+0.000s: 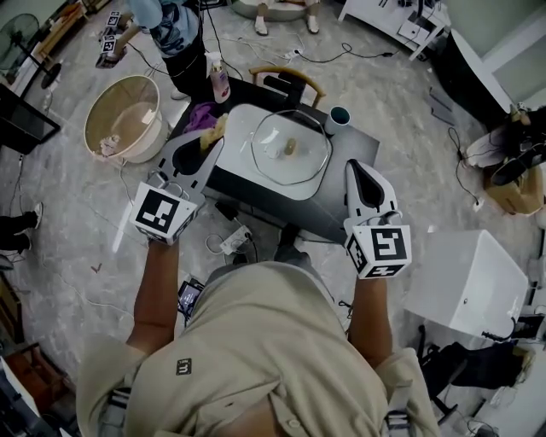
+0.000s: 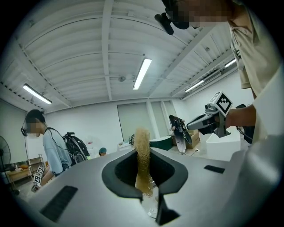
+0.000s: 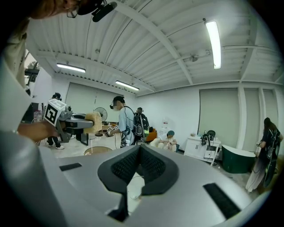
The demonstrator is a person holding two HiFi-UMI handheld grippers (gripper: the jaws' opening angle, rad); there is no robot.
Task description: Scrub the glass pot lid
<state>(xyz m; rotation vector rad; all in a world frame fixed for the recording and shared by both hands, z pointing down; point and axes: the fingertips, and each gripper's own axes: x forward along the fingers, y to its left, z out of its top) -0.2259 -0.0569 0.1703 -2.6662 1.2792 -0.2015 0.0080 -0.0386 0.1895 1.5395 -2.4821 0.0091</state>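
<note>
The glass pot lid (image 1: 290, 147) lies knob up on a white tray (image 1: 243, 124) on the dark table. My left gripper (image 1: 211, 139) is at the tray's left edge, a little left of the lid, shut on a tan scrubbing sponge (image 1: 217, 128). In the left gripper view the sponge (image 2: 142, 150) sticks up between the closed jaws of that gripper (image 2: 143, 148). My right gripper (image 1: 353, 166) is just right of the tray, shut with nothing in it. The right gripper view shows its jaws (image 3: 139, 153) pressed together and the left gripper (image 3: 66, 120) with the sponge (image 3: 94, 122) across from it. Both grippers are tilted upward.
A dark cup (image 1: 338, 117) stands at the tray's far right corner, a pink bottle (image 1: 220, 83) and a purple cloth (image 1: 202, 115) at the table's far left. A beige basin (image 1: 128, 115) is on the floor at left, a white box (image 1: 465, 282) at right. A person (image 1: 166, 26) stands beyond the table.
</note>
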